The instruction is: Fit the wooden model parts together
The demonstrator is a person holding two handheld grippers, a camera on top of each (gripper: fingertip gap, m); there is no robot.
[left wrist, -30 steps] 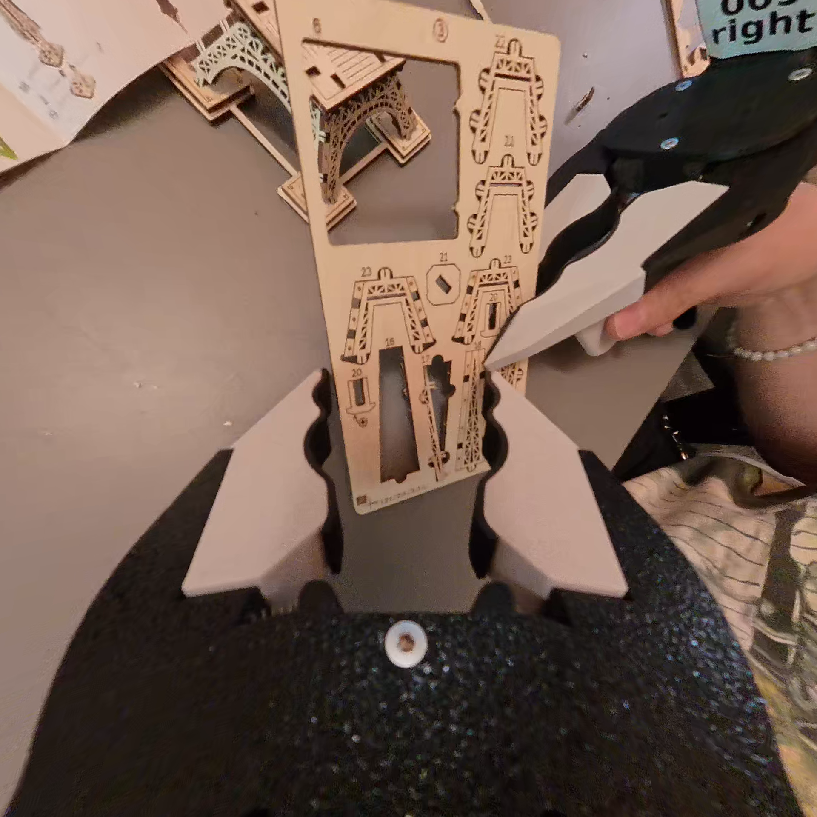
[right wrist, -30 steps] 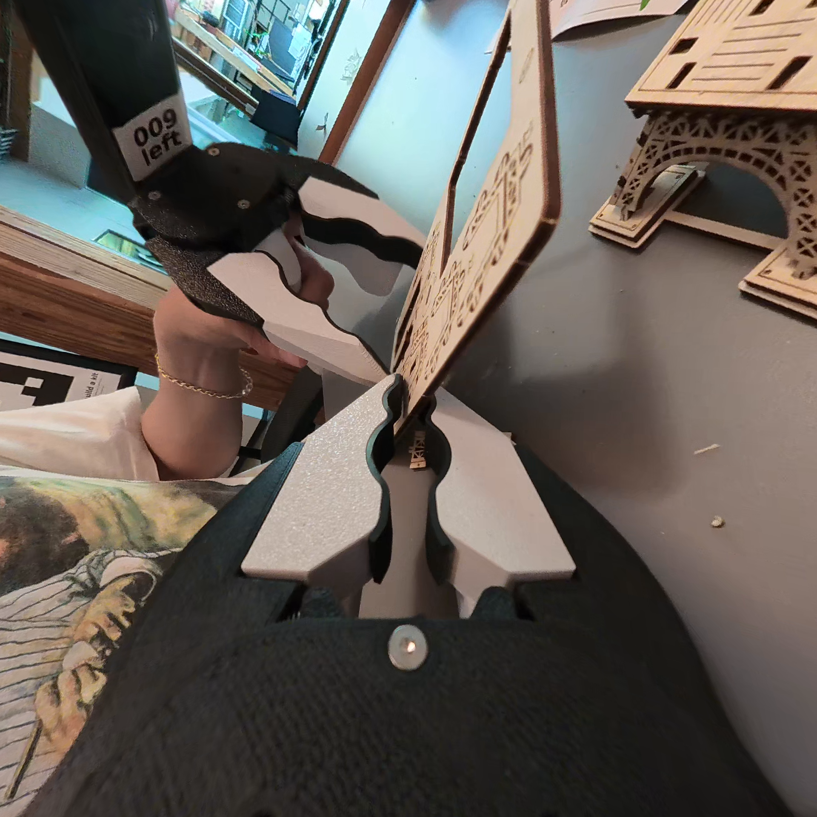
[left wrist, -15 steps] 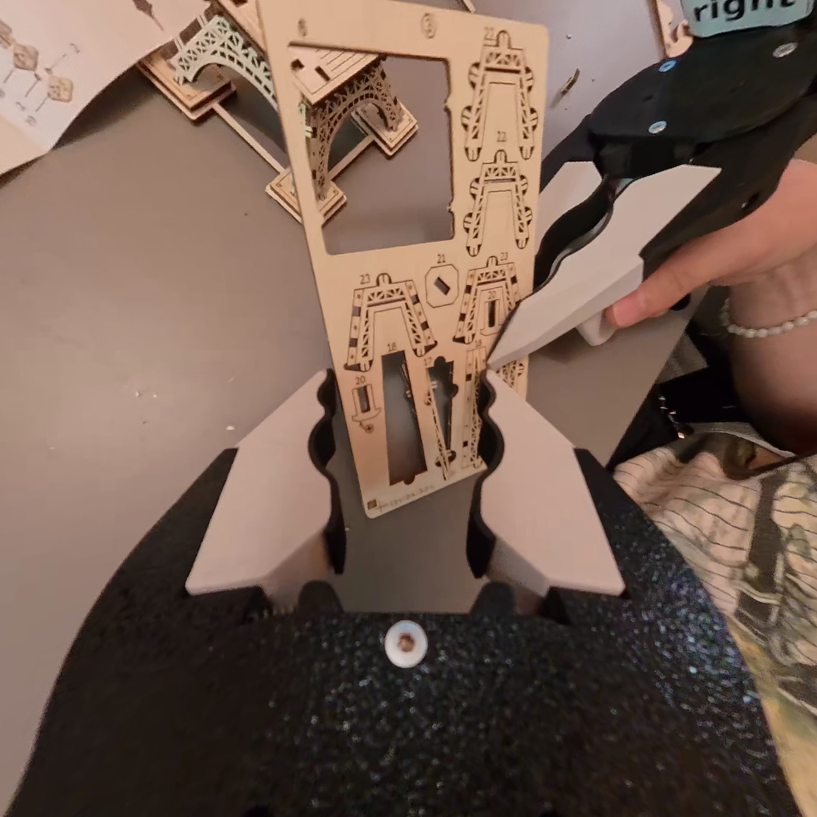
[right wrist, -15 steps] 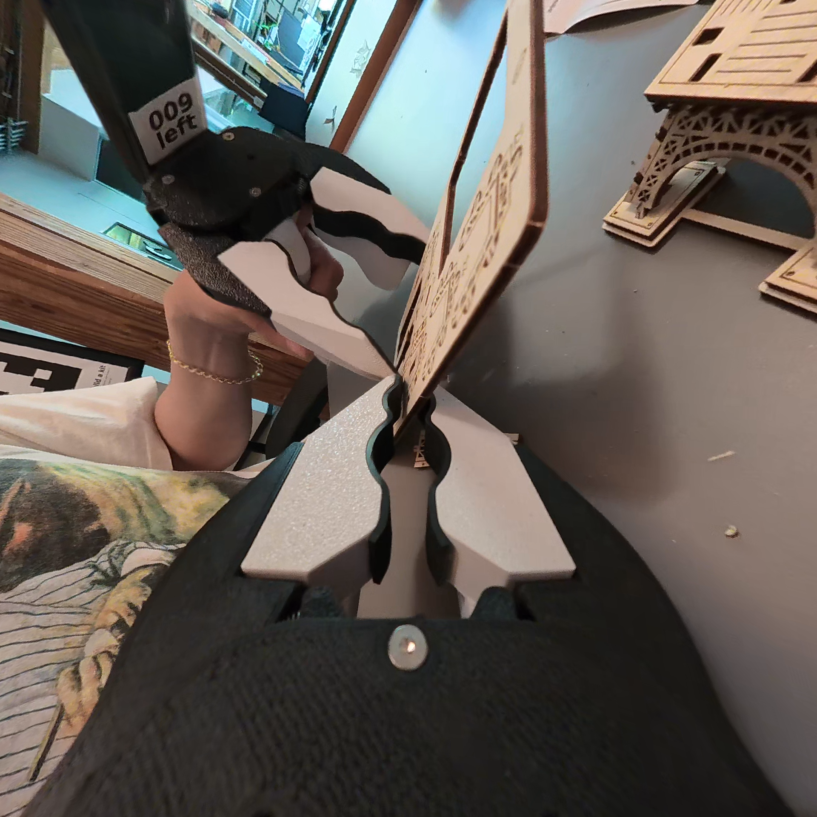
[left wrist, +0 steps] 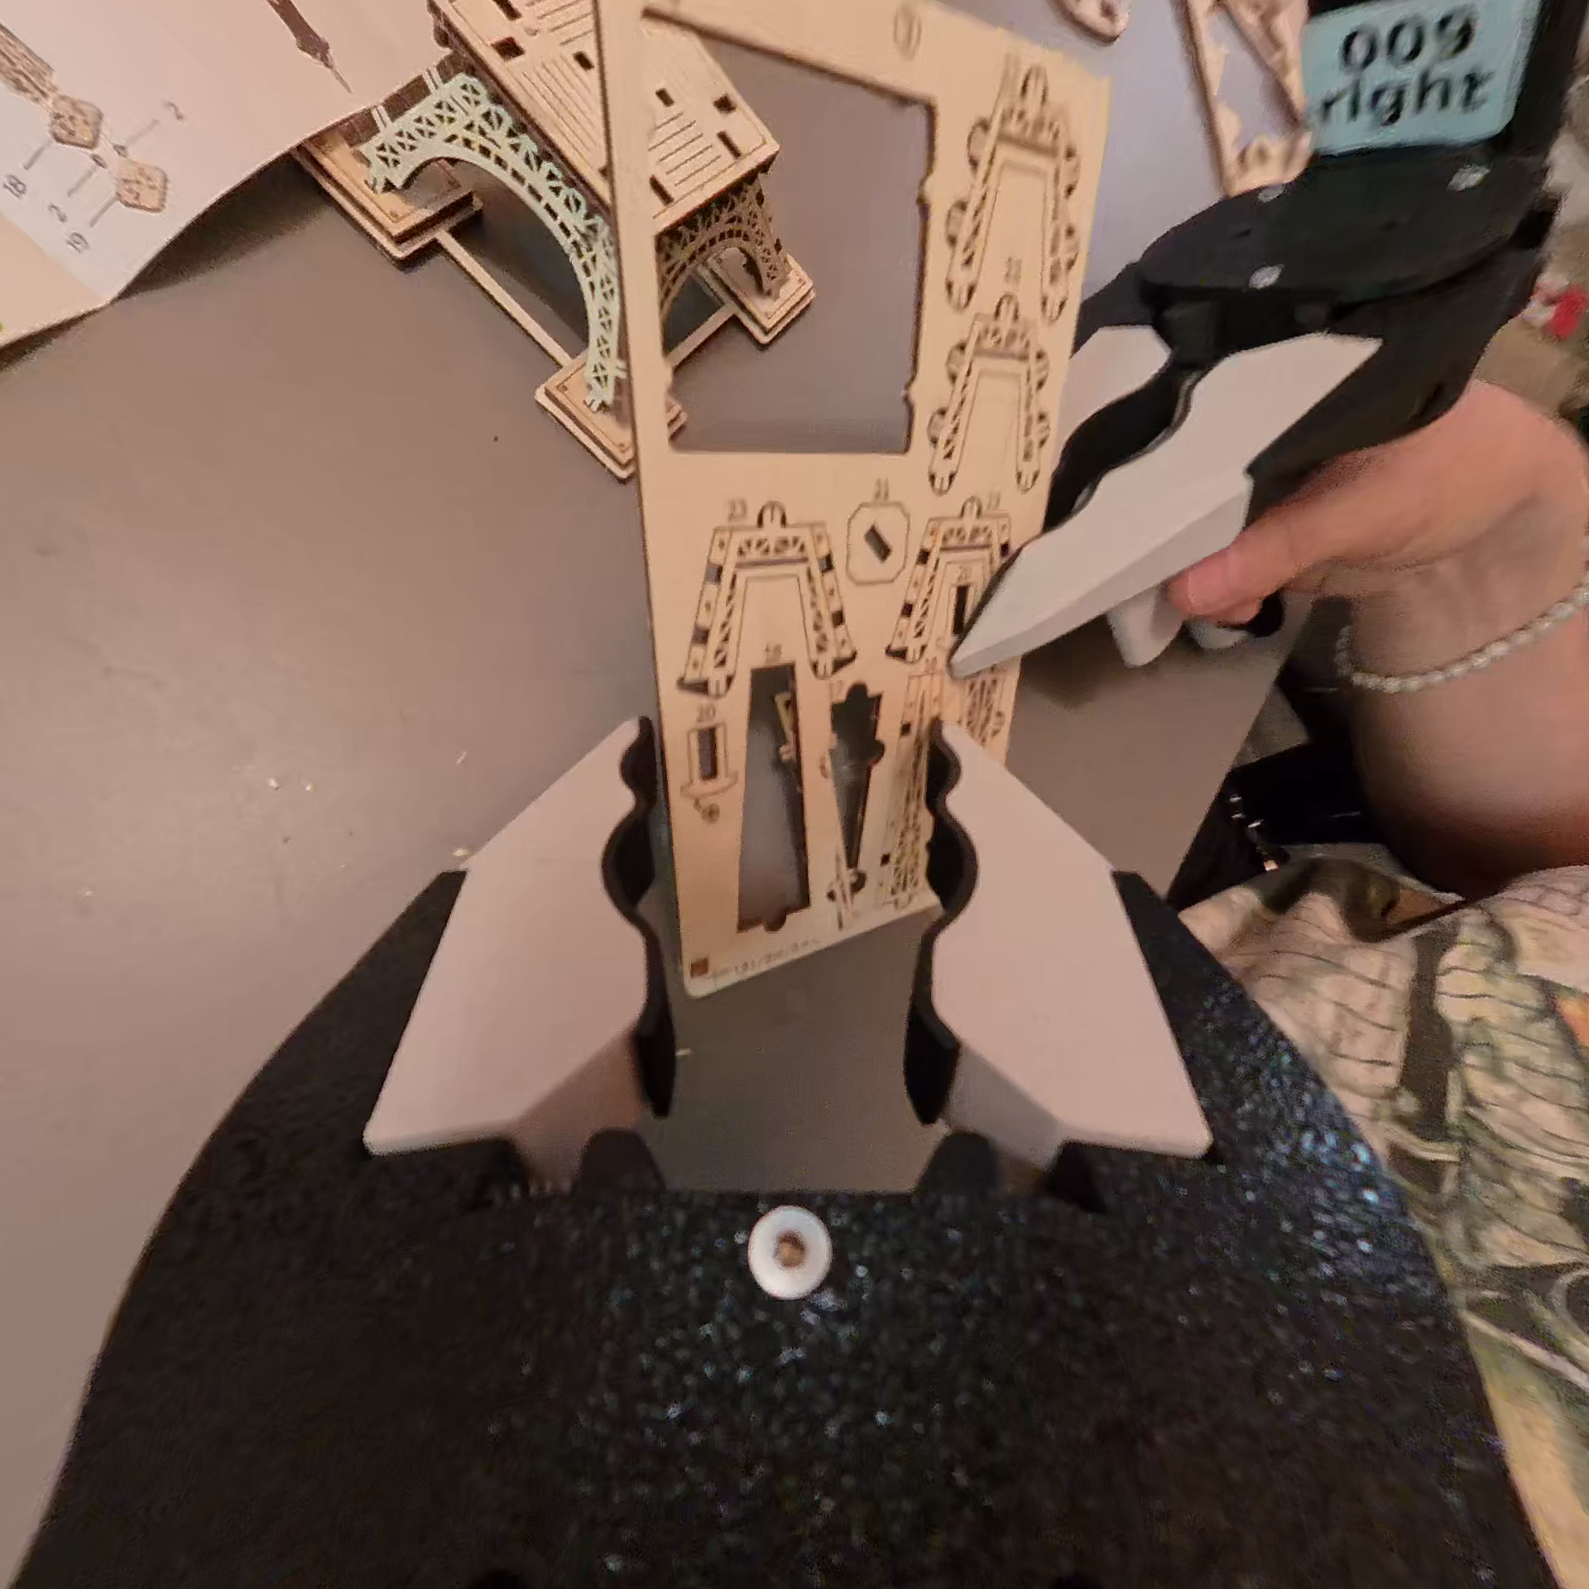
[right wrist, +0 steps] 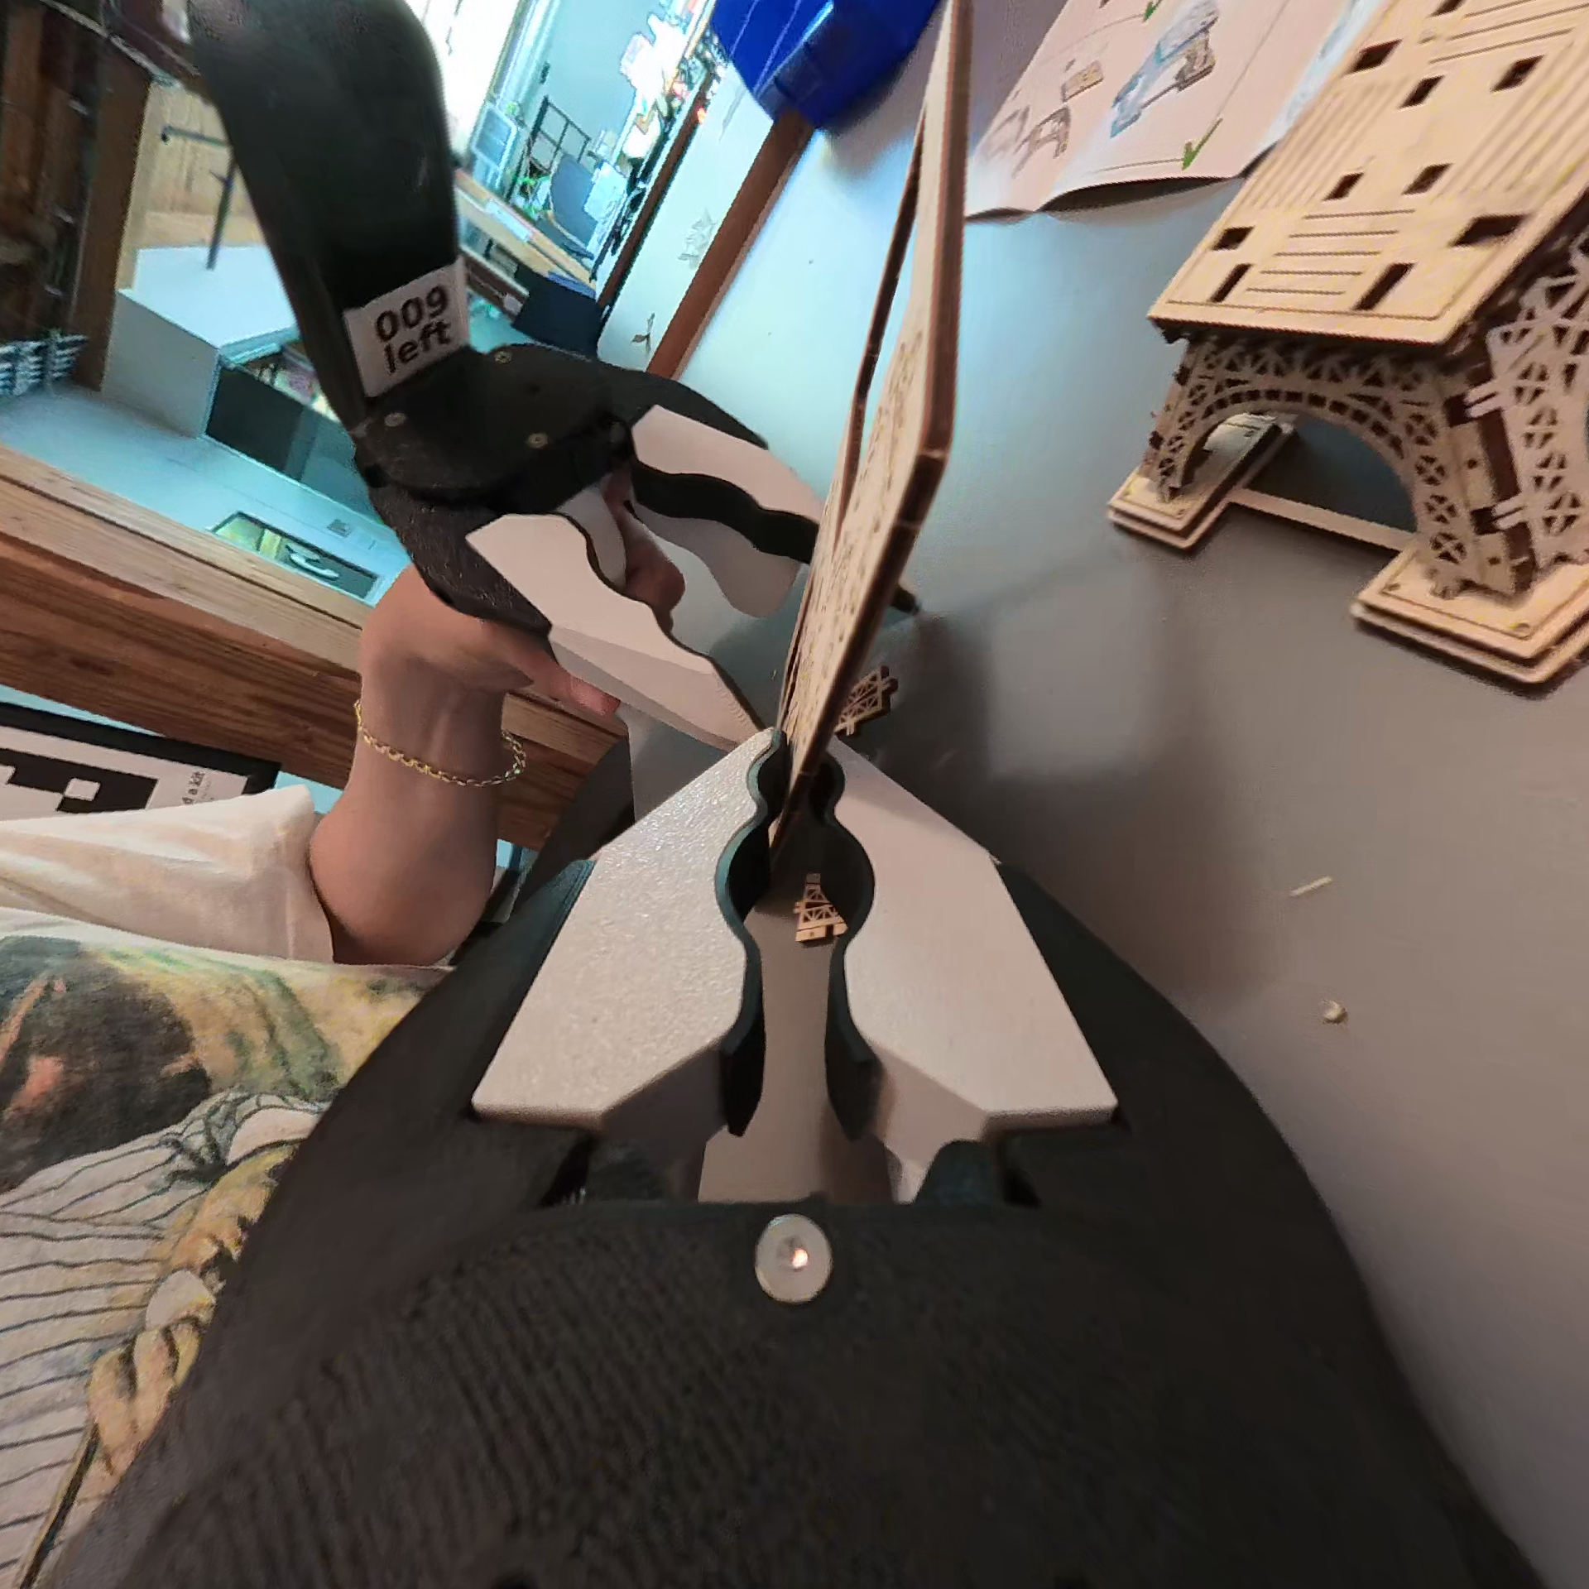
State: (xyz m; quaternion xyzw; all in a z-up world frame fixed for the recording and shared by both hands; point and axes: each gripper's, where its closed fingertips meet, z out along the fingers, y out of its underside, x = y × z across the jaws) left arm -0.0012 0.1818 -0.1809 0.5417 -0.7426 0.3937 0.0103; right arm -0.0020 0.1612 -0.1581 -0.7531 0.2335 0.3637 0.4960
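Observation:
A flat wooden parts sheet (left wrist: pixel 774 481) with laser-cut tower pieces stands upright above the grey table (left wrist: pixel 258 602). My right gripper (right wrist: pixel 800 757) is shut on the sheet's edge (right wrist: pixel 911 387); it also shows in the left wrist view (left wrist: pixel 963 662). My left gripper (left wrist: pixel 791 739) is open, its fingers either side of the sheet's lower end; I cannot tell whether they touch it. It also shows in the right wrist view (right wrist: pixel 782 636). One small cut piece (right wrist: pixel 870 698) sticks out of the sheet's far face. Another small piece (right wrist: pixel 817 916) shows between my right fingers.
A partly built wooden tower base (left wrist: pixel 516 172) stands on the table behind the sheet, also in the right wrist view (right wrist: pixel 1376 301). A paper instruction sheet (left wrist: pixel 172 86) lies at the far left. The person's patterned shirt (left wrist: pixel 1419 1075) is at the near right. Both grippers' tips are close together, under 4 cm apart.
Both grippers and the sheet have moved closer to the tower base. A small cut piece now sticks out of the sheet's far side. Neither gripper's jaws have changed.

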